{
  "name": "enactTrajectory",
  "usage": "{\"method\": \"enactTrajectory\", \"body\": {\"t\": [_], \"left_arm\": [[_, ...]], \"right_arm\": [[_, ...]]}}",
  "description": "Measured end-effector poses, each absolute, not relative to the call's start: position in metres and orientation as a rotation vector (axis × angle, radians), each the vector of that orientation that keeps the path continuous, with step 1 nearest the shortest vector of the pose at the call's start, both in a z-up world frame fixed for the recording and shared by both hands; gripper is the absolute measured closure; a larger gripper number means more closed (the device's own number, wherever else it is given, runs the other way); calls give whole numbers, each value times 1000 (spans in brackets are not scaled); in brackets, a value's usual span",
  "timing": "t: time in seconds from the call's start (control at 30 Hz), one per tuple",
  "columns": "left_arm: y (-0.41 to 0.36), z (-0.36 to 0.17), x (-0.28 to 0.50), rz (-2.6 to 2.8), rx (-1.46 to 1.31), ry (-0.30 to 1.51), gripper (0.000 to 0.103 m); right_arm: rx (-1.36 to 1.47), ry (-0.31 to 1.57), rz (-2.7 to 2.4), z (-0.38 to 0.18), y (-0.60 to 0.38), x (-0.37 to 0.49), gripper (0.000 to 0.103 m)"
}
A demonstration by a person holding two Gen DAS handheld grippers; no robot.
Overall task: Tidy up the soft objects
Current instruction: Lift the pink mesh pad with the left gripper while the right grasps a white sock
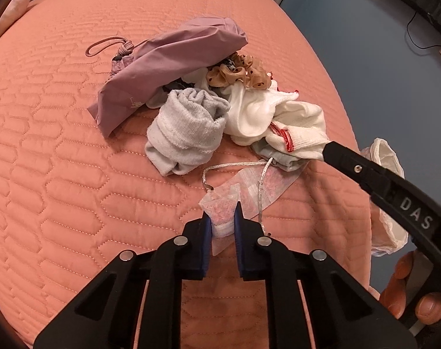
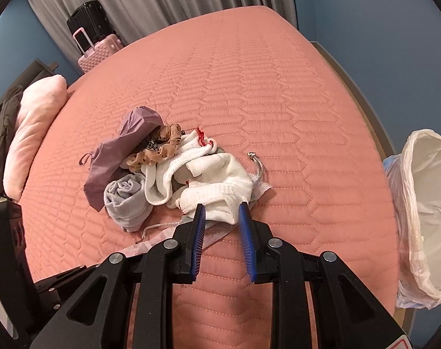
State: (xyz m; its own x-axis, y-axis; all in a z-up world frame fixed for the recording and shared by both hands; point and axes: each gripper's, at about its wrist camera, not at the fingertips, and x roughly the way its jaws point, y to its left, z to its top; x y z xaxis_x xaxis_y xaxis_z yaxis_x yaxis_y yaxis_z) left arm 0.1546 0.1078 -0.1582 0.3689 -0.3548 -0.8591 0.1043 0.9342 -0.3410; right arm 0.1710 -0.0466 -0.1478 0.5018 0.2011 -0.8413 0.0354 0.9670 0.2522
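Left gripper (image 1: 223, 215) on mesh pouch (image 1: 251, 187), seemingly clamped.

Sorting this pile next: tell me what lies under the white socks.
A pale green-grey cloth and the sheer drawstring pouch poke out beneath the white socks. Anything deeper is covered.

bedspread (image 2: 249, 93): quilted cloth, matt | grey sock (image 1: 185, 133): ribbed knit | pouch (image 1: 168, 67): smooth nylon-like fabric | scrunchie (image 1: 237, 71): sheer | bin liner (image 2: 424, 203): thin glossy plastic
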Motion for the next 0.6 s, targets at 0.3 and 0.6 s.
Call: {"method": "enactTrajectory", "body": {"t": [0.3,0.6], "left_arm": [[106,-146,158,-270,-207,1143,89],[101,-117,149,-264,-171,1082,90]], "right_arm": [[257,1066,99,-160,-46,180,98],[275,979,79,-125,-68,164,101]]}}
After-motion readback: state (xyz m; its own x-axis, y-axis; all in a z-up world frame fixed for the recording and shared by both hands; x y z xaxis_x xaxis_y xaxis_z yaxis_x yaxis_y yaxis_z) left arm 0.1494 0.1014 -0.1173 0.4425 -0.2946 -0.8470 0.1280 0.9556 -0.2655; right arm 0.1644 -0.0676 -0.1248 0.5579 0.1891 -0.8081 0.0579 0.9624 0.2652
